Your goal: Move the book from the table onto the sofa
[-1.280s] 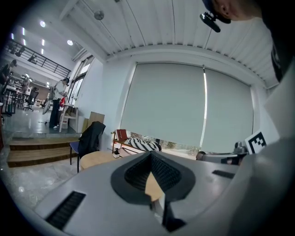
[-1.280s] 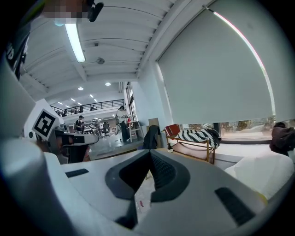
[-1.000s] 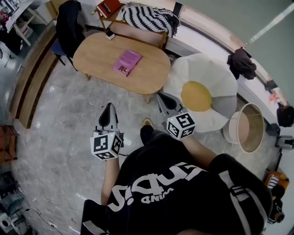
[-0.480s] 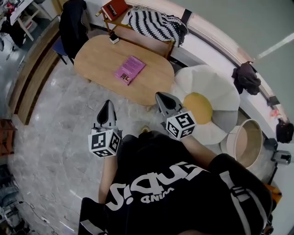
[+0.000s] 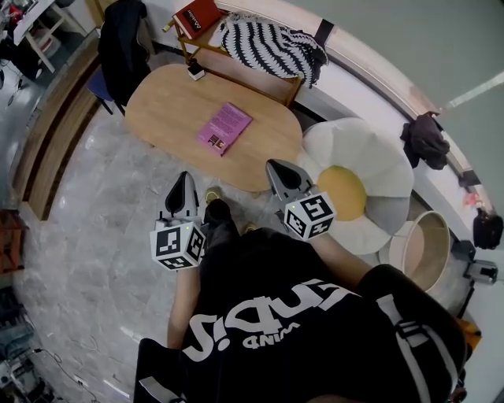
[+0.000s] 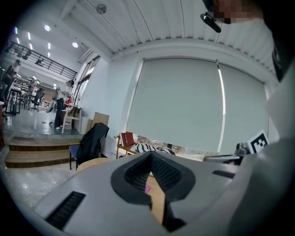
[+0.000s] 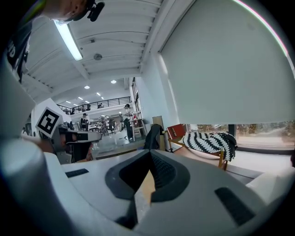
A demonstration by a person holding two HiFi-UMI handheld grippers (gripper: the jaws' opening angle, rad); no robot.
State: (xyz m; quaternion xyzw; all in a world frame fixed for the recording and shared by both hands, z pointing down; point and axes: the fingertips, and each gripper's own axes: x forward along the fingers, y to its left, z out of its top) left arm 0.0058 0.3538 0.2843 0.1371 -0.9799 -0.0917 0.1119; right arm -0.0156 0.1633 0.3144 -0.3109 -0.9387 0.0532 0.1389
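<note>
A pink book (image 5: 224, 128) lies flat on the oval wooden table (image 5: 165, 98); a sliver of the book (image 6: 147, 189) shows past the jaws in the left gripper view. My left gripper (image 5: 186, 181) hangs shut and empty over the floor, short of the table's near edge. My right gripper (image 5: 277, 168) is also shut with nothing in it, just at the table's near right end. A wooden-framed sofa seat (image 5: 236, 61) with a striped cushion (image 5: 268, 43) stands behind the table.
A fried-egg shaped floor cushion (image 5: 354, 189) lies right of the table. A chair draped with a dark jacket (image 5: 122, 43) stands at the table's left end. A red cushion (image 5: 195, 14) rests on the sofa. A round basket (image 5: 421, 244) sits at the far right.
Both grippers have come closer to the table together, still shut. A foot has stepped forward between them.
</note>
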